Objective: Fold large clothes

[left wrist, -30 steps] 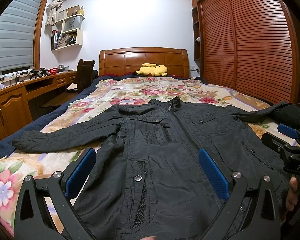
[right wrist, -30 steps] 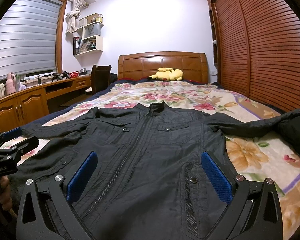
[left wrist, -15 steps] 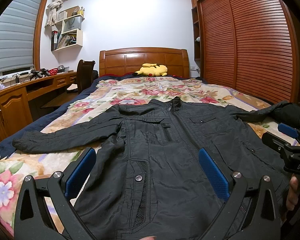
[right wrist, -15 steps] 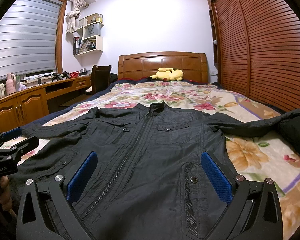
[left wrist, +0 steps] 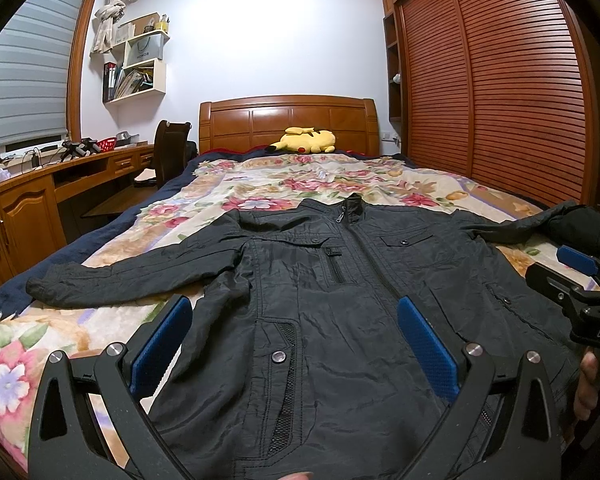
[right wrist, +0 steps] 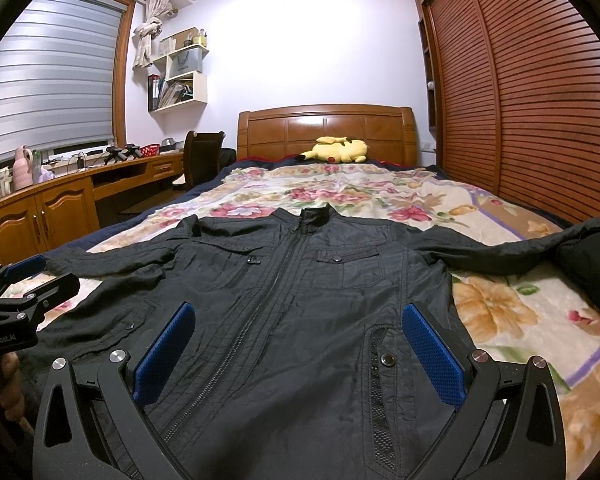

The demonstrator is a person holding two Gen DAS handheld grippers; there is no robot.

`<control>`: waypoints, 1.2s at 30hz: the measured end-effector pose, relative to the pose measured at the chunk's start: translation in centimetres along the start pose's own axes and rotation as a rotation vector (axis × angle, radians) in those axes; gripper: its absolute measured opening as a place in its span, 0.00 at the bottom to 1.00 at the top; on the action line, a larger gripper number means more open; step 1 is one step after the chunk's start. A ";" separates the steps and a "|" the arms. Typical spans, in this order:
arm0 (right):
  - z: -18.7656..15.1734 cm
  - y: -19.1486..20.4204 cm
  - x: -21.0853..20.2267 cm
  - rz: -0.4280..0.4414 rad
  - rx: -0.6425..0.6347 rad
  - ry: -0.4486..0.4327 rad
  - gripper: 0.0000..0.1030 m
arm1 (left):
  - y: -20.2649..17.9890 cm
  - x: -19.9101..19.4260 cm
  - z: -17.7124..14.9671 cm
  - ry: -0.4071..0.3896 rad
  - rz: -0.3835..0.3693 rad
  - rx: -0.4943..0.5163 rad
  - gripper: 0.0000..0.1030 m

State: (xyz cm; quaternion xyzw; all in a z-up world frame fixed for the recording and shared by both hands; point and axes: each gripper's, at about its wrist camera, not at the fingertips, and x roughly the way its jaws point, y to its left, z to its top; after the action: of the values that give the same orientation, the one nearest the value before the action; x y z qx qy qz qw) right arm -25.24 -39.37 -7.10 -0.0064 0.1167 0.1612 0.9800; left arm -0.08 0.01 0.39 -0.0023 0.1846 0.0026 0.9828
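A black zip-up jacket (left wrist: 340, 280) lies flat and face up on the bed, collar toward the headboard, both sleeves spread out sideways; it also shows in the right wrist view (right wrist: 300, 300). My left gripper (left wrist: 294, 340) is open and empty, held above the jacket's lower left part. My right gripper (right wrist: 298, 344) is open and empty above the lower right part. The right gripper also shows at the right edge of the left wrist view (left wrist: 572, 280). The left gripper also shows at the left edge of the right wrist view (right wrist: 24, 284).
The bed has a floral blanket (left wrist: 300, 184) and a wooden headboard (left wrist: 288, 120) with a yellow plush toy (left wrist: 306, 140) by it. A wooden desk (left wrist: 40, 184) and chair (left wrist: 172, 148) stand on the left. A slatted wardrobe (left wrist: 500, 100) runs along the right.
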 end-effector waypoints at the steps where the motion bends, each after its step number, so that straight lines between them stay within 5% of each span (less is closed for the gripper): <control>1: 0.0 0.0 0.0 0.000 0.000 0.000 1.00 | 0.0 0.0 0.0 0.000 0.000 0.000 1.00; 18: 0.0 0.2 0.1 0.005 -0.004 0.004 1.00 | 0.5 -0.1 0.1 0.011 0.000 0.001 1.00; 36: 0.7 2.4 2.0 0.148 -0.077 0.033 1.00 | 6.1 -0.5 0.4 0.052 0.059 -0.046 1.00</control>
State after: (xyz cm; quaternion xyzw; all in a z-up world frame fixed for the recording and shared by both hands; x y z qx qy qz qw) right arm -23.97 -36.42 -6.80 -0.0381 0.1265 0.2374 0.9624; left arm -0.47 6.09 0.91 -0.0198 0.2099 0.0356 0.9769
